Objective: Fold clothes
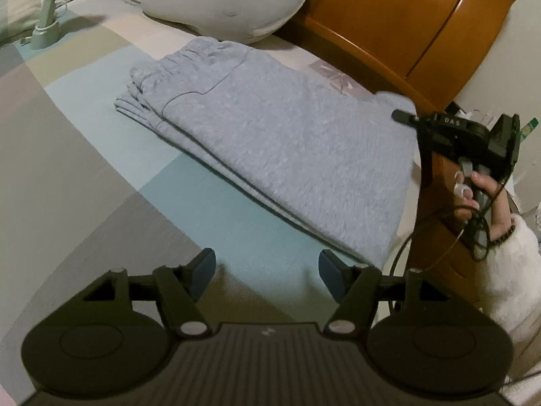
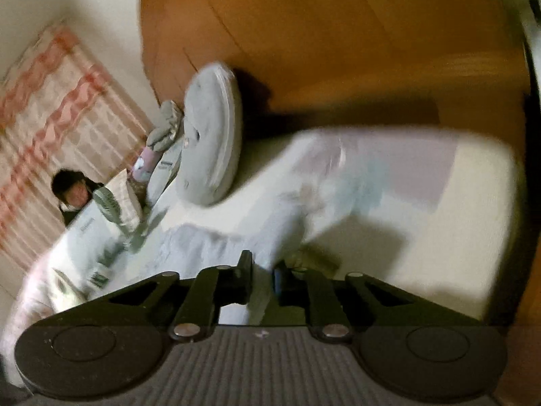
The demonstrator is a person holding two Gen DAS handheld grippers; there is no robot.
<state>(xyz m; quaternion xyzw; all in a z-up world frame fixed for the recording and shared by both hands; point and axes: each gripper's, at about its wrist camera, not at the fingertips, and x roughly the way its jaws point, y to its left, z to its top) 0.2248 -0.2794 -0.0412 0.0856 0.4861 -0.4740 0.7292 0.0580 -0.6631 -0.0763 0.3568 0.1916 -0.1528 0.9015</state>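
Note:
Grey-blue sweatpants (image 1: 270, 142) lie folded flat on the patchwork bedsheet (image 1: 84, 135), waistband toward the far left. My left gripper (image 1: 267, 270) is open over bare sheet, just short of the pants' near corner, with nothing between its fingers. At the right, a hand (image 1: 490, 209) in a white sleeve holds my right gripper (image 1: 400, 115), whose tip is at the pants' far right corner. In the blurred right wrist view, the right gripper (image 2: 263, 270) has its jaws nearly together, with pale cloth of the pants (image 2: 216, 247) pinched between them.
A grey ring-shaped cushion (image 1: 223, 0) lies beyond the pants, against the orange wooden headboard (image 1: 405, 17). A small green desk fan (image 1: 50, 6) stands at the far left. A black cable (image 1: 416, 230) hangs from the right gripper past the bed's edge.

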